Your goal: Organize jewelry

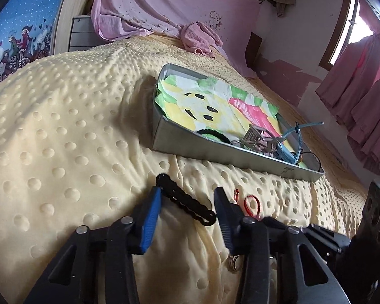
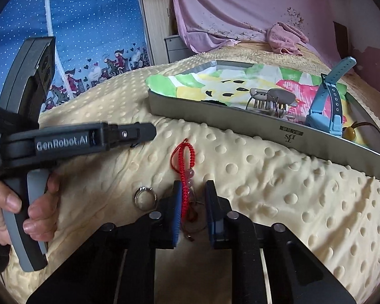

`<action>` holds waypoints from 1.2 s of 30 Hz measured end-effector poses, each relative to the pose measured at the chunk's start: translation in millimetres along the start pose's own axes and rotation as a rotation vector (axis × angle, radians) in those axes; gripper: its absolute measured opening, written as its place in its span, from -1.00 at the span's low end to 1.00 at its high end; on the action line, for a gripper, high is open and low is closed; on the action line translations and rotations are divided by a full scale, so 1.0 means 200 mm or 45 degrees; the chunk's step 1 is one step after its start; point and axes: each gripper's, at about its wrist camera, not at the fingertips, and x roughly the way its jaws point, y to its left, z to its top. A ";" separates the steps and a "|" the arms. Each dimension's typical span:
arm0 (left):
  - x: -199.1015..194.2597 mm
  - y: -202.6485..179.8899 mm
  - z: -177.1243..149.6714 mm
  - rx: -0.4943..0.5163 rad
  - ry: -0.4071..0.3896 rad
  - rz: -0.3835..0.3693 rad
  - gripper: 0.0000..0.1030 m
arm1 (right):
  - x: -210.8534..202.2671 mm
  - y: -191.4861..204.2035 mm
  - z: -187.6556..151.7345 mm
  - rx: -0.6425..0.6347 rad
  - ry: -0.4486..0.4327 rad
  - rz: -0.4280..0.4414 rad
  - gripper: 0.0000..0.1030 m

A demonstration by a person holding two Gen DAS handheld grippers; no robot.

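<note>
A black scalloped bracelet lies on the yellow dotted blanket between the open fingers of my left gripper. A red braided cord bracelet with pink beads lies on the blanket; its near end runs between the open fingers of my right gripper. It also shows in the left wrist view. A silver ring lies just left of the right gripper. The grey tray, lined with a colourful cloth, holds a blue watch, a hair clip and other pieces.
The left gripper body and the hand holding it cross the left of the right wrist view. A pink towel lies at the bed's far end. Pink curtains hang at right.
</note>
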 end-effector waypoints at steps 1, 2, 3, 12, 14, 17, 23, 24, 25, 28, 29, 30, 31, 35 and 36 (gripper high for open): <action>0.00 -0.01 -0.01 0.016 -0.004 0.010 -0.24 | 0.01 -0.01 0.01 0.007 -0.004 0.005 -0.70; 0.00 -0.01 -0.02 0.031 -0.007 0.018 -0.24 | 0.01 -0.01 0.01 0.014 -0.010 0.010 -0.73; 0.00 -0.02 -0.02 0.045 -0.013 0.025 -0.25 | 0.02 -0.02 0.03 0.022 -0.017 0.014 -0.77; 0.01 -0.02 -0.05 0.050 -0.027 0.041 -0.47 | 0.06 -0.13 0.05 0.149 -0.075 0.059 -0.84; 0.00 -0.01 -0.05 0.037 -0.035 0.032 -0.49 | 0.06 -0.15 0.04 0.187 -0.097 0.060 -0.84; 0.00 0.00 -0.06 0.030 -0.048 0.039 -0.63 | 0.05 -0.18 0.02 0.237 -0.125 0.060 -0.84; -0.03 0.00 -0.09 0.010 -0.075 0.028 -0.87 | 0.05 -0.23 0.00 0.299 -0.168 0.067 -0.84; -0.03 0.00 -0.09 0.011 -0.077 0.026 -0.88 | 0.05 -0.23 -0.01 0.303 -0.169 0.071 -0.84; -0.03 0.00 -0.09 0.013 -0.081 0.026 -0.88 | 0.05 -0.23 -0.01 0.305 -0.169 0.075 -0.84; -0.04 -0.01 -0.10 0.015 -0.093 0.022 -0.88 | 0.05 -0.23 -0.02 0.304 -0.171 0.082 -0.84; -0.05 -0.01 -0.10 0.010 -0.103 0.016 -0.88 | 0.05 -0.23 -0.03 0.303 -0.174 0.085 -0.84; -0.06 -0.01 -0.11 0.006 -0.111 0.010 -0.88 | 0.05 -0.23 -0.03 0.303 -0.181 0.086 -0.84; -0.07 -0.01 -0.12 0.001 -0.122 0.002 -0.88 | 0.04 -0.23 -0.03 0.304 -0.189 0.087 -0.84; -0.11 -0.01 -0.16 -0.009 -0.159 -0.025 -0.89 | 0.02 -0.22 -0.04 0.304 -0.222 0.084 -0.84; -0.12 -0.02 -0.17 -0.009 -0.168 -0.034 -0.90 | 0.01 -0.23 -0.04 0.303 -0.228 0.082 -0.84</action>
